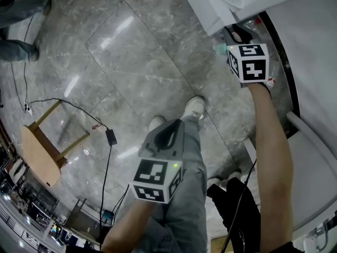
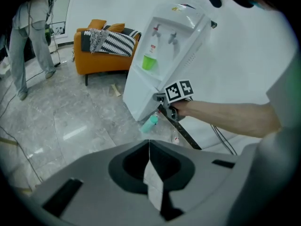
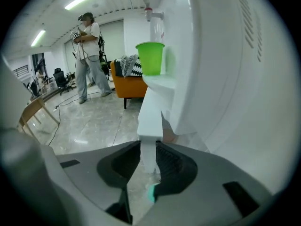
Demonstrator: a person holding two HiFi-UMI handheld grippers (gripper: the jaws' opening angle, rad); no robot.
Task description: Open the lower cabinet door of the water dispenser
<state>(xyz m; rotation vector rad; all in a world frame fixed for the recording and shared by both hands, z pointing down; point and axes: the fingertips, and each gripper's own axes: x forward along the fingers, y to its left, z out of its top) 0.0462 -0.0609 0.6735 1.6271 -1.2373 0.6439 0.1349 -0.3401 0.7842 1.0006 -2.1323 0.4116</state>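
Right gripper jaws clamp the lower cabinet door by its edge; door's bottom hidden behind them. Left gripper jaws clenched, empty; water dispenser top cut off in right gripper view.

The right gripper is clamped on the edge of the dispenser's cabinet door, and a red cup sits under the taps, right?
Not quite: the cup is green, not red, as the right gripper view shows. The right gripper does clamp the edge of the cabinet door.
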